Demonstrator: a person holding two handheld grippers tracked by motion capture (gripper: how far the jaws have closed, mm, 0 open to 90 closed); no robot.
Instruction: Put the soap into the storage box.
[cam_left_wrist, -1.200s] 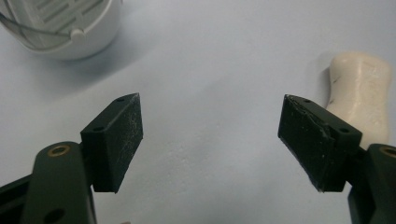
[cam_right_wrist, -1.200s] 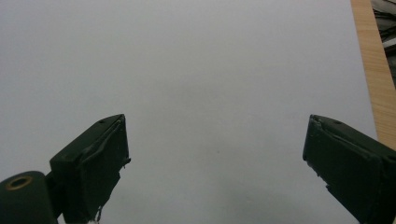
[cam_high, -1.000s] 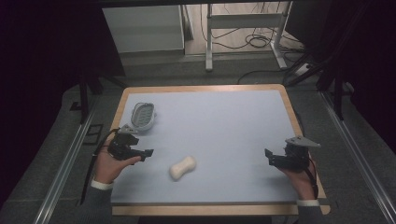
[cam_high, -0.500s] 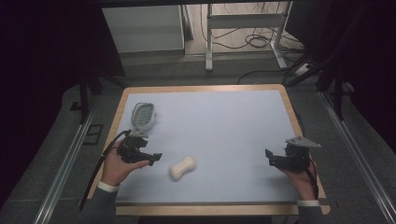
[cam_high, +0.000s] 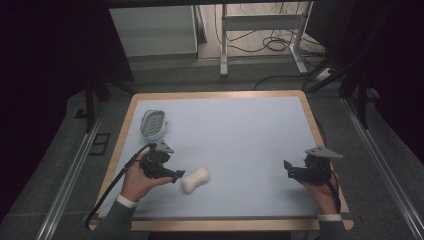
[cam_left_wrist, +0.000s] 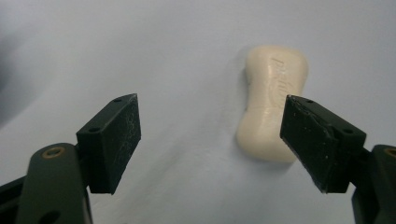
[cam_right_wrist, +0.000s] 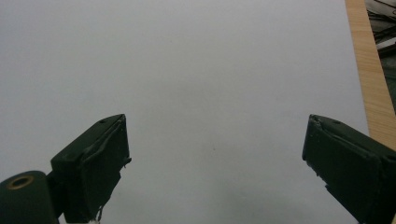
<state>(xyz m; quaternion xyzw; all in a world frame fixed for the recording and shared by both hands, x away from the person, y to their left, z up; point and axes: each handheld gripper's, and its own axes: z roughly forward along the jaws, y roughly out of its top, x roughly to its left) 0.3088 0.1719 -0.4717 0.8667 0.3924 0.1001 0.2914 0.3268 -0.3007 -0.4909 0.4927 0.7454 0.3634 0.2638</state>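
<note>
One pale blue counter (cam_high: 240, 135) with a light wooden rim carries everything here. On it lies one cream-white, waisted bar of soap (cam_high: 195, 179), flat, towards the near left part of the surface. One oval, translucent grey soap dish (cam_high: 152, 123) stands well apart from it, near the far left corner.

There are two grippers. The left gripper (cam_high: 175, 176) is much the nearer — its tips sit just beside the soap's left end in the high view — while the right gripper (cam_high: 289, 170) hangs well apart over bare counter on the right side.

In the left gripper view the fingers (cam_left_wrist: 112, 140) are spread wide and hold nothing; the soap lies ahead and off to the right, its long axis running away from the camera, partly behind the right-hand finger — so the grasp likely wants a shift that way. The right gripper's fingers (cam_right_wrist: 93, 168) are likewise spread, holding nothing.
</note>
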